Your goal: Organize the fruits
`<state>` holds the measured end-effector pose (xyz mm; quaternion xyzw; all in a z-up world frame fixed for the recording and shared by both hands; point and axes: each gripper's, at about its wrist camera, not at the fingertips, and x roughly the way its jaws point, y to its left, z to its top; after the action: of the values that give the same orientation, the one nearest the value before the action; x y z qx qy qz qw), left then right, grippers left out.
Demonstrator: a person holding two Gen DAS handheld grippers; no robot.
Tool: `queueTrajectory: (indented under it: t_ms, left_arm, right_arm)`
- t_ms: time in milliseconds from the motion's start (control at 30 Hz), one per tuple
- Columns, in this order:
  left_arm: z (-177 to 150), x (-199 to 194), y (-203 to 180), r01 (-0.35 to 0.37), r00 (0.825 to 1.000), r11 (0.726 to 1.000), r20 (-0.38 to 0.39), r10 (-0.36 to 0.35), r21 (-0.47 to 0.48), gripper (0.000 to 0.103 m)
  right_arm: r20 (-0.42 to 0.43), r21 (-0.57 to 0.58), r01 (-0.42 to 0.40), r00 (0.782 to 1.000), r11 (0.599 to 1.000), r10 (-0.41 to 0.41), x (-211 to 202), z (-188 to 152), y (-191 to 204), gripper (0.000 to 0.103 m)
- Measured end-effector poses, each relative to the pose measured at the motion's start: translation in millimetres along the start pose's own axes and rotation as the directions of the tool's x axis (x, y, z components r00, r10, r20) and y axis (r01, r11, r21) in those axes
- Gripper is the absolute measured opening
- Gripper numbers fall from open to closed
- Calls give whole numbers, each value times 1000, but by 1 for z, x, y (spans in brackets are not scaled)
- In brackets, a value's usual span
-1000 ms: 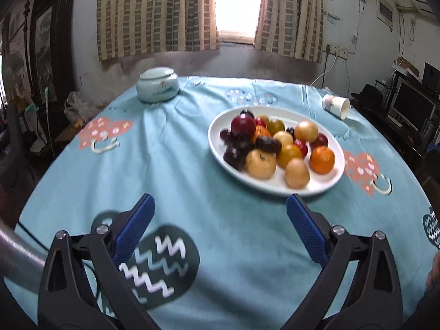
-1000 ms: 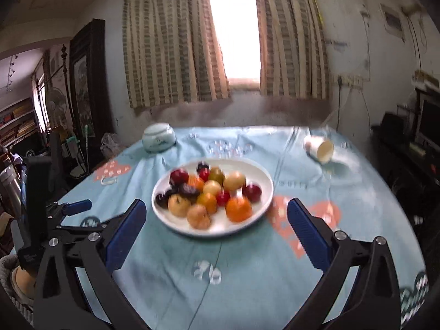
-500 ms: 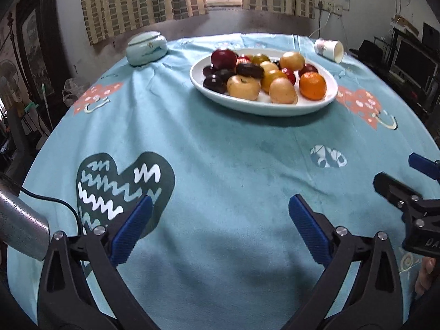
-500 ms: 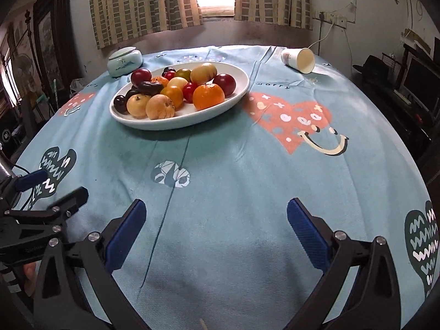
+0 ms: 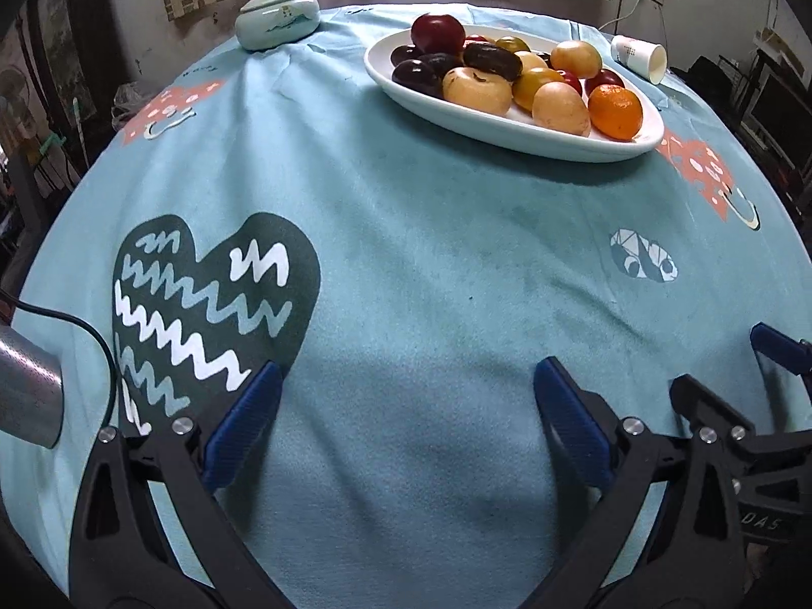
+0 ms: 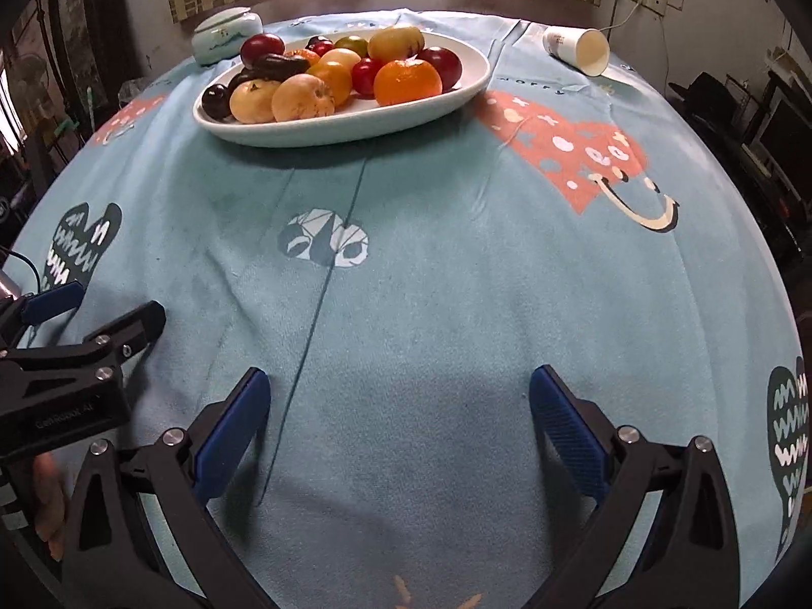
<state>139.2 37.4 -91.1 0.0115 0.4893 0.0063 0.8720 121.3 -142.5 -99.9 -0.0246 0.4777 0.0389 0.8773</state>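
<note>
Both grippers hang low over the near edge of the table with nothing between their fingers. Seen from its own camera, the left gripper [image 5: 406,406] has its blue-padded jaws spread wide over bare cloth, and the right gripper [image 6: 398,403] is spread just as wide beside it; each shows at the edge of the other's view. Neither touches any fruit, and both are well apart from the plate.

Beyond them stretches a teal tablecloth [image 5: 431,254] printed with hearts. On its far half sits the white oval plate [image 6: 457,86], and all the fruit in view lies heaped on it: an orange [image 6: 407,82] at the near right rim, pale yellow pear-like fruits [image 6: 303,97] at the near left, dark plums [image 5: 417,76] on the left, a red apple [image 5: 437,33] at the back, and smaller red and yellow-green fruits in between. No fruit lies loose on the cloth. A lidded ceramic jar [image 5: 276,18] stands behind the plate to the left, and a paper cup [image 6: 578,49] lies tipped on its side to the right.

With every fruit gathered on the plate and both grippers empty and away from it, the scene fits either fruit already collected there or a mixed pile waiting to be sorted; the pictures do not settle which.
</note>
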Motion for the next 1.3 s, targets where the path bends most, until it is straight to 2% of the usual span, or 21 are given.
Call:
queueTrajectory:
  t_ms: [267, 433, 567, 667, 800, 933, 1033, 1100, 1167, 1300]
  left_arm:
    - [-1, 0, -1, -4, 1000, 1000, -2, 4, 5, 101]
    - [0, 0, -2, -6, 1000, 1000, 1, 6, 11, 101]
    - [7, 2, -13, -4, 1000, 996, 19, 2, 92, 101]
    - [15, -11, -17, -31, 995, 991, 98, 19, 128, 101]
    - [31, -41, -16, -24, 973, 990, 232, -10, 142, 101]
    - [46, -53, -17, -25, 964, 992, 264, -9, 126, 101]
    - [50, -58, -15, 43, 958, 992, 278, -75, 120, 101]
    - [54, -59, -14, 93, 957, 988, 262, -122, 120, 101]
    - [57, -58, -15, 104, 958, 988, 255, -129, 113, 101]
    - [56, -56, -20, 47, 957, 993, 280, -75, 106, 101]
  right_arm:
    - [3, 52, -2, 1000, 999, 2, 0, 0, -10, 102]
    - [-4, 38, 16, 1000, 999, -16, 2, 2, -7, 102]
    - [-5, 40, 17, 1000, 999, -17, 5, 7, -6, 102]
    - [6, 60, 7, 1000, 998, -8, 4, 13, -11, 102]
    - [157, 104, -83, 985, 991, 66, -26, 32, -25, 102]
    - [221, 57, -38, 975, 998, 24, -40, 50, -21, 102]
    - [279, 67, -26, 960, 997, 6, -43, 45, -25, 102]
    - [273, 70, -35, 962, 997, 15, -40, 43, -27, 102]
    - [257, 77, -41, 966, 996, 20, -35, 46, -30, 102]
    - [252, 79, -29, 968, 996, 8, -33, 45, -30, 102]
